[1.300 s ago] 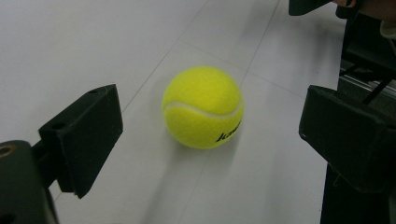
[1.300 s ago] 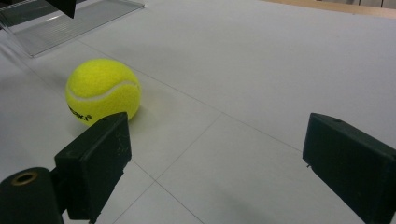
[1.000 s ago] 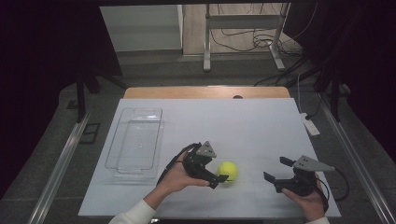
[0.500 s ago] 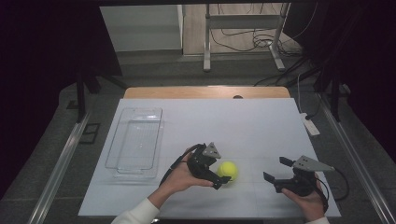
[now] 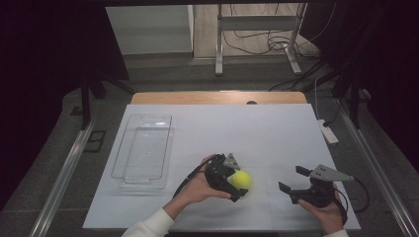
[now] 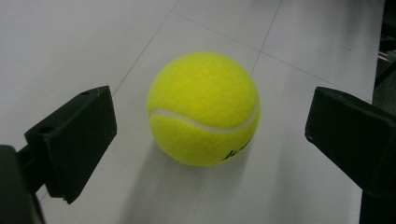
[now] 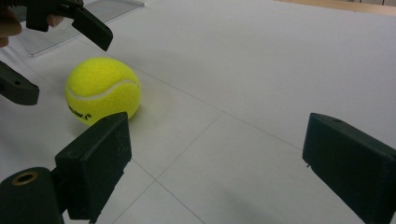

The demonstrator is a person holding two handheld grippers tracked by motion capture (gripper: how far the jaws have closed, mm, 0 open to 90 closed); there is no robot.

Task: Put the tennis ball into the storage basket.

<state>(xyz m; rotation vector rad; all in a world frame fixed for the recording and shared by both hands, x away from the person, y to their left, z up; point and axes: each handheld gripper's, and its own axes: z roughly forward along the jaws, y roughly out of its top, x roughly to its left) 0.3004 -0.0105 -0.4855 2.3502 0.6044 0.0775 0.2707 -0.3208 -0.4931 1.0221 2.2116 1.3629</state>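
Clear plastic tray (image 5: 143,148) sits left, apart; left gripper (image 5: 236,183), jaws wide, has advanced around yellow felt tennis ball (image 5: 240,179); right gripper (image 5: 292,180) gapes empty.

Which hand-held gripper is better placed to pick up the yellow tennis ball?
Left. The left hand-held gripper already straddles the yellow tennis ball, jaws open on either side. The right hand-held gripper sits apart, holding nothing.
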